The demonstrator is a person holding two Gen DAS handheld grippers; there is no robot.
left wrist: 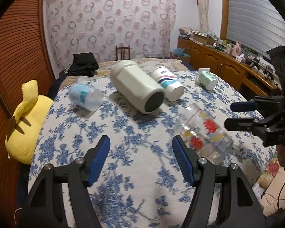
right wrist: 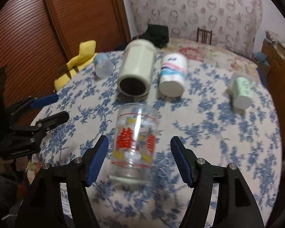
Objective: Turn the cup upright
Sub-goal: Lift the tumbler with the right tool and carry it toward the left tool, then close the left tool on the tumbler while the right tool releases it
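the glass cup (right wrist: 135,142) lies on its side on the blue-flowered bedspread (right wrist: 209,133), nearest of the cups, base toward you and mouth pointing far. your right gripper (right wrist: 139,161) is spread wide around it, holding nothing, with a gap on both sides. your left gripper (left wrist: 141,161) is also wide open and empty, the cup just to its right. judge it rigid, smooth, slippery and breakable, and likely to roll on the soft cover. take it across the printed mid-body, squarely, with gentle pressure.
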